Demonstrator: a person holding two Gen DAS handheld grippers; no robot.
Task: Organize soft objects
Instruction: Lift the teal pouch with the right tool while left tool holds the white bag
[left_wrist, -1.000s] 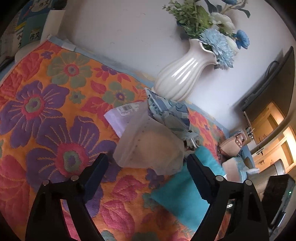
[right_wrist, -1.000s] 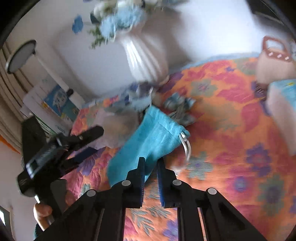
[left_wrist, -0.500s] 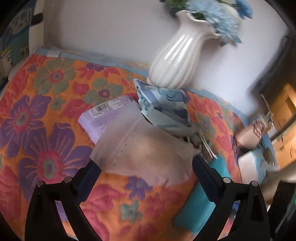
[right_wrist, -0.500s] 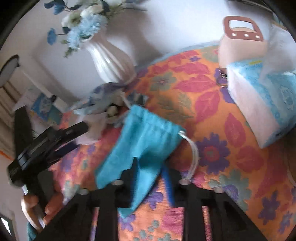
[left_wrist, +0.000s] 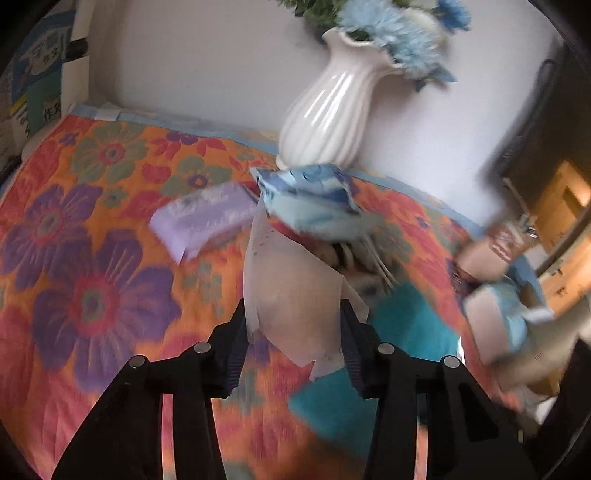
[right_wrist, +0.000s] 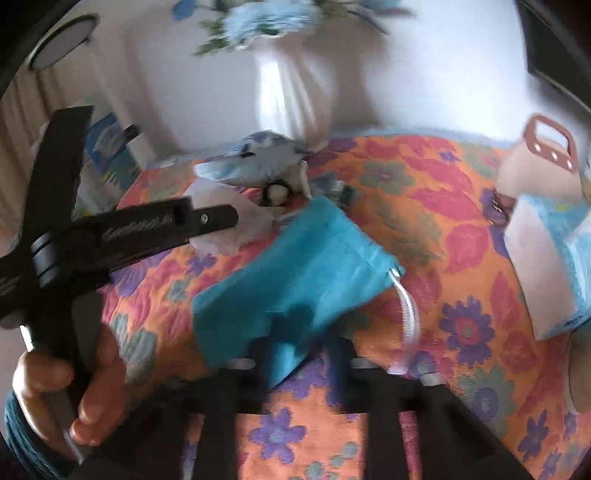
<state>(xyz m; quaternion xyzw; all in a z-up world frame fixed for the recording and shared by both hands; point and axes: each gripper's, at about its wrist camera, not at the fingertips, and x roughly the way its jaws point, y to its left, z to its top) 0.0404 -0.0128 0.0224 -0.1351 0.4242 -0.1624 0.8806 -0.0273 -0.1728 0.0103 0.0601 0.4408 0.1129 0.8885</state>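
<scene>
Left wrist view: left gripper (left_wrist: 293, 332) clenched on translucent white bag (left_wrist: 291, 291), both fingers (left_wrist: 236, 343) pressed against its sides. Bag in front of white vase (left_wrist: 325, 114), above floral cloth (left_wrist: 92, 295) of the bench. Blue-patterned pack (left_wrist: 310, 199) just before the vase foot, touching the bag's top. Lilac pack (left_wrist: 203, 218) left of the vase, flat on the cloth. Teal pouch (left_wrist: 406, 325) right of the bag. Much motion blur.

Right wrist view: right gripper (right_wrist: 299, 343) around near corner of teal pouch (right_wrist: 295, 273); fingers blurred, cannot tell whether clamped. Pouch flat on cloth (right_wrist: 424, 229) in front of vase (right_wrist: 288, 96), white drawstring (right_wrist: 406, 306) at its right edge. Left gripper (right_wrist: 221, 218) left of vase, on white bag (right_wrist: 229, 214). Tissue box (right_wrist: 546, 258) far right of vase.
</scene>
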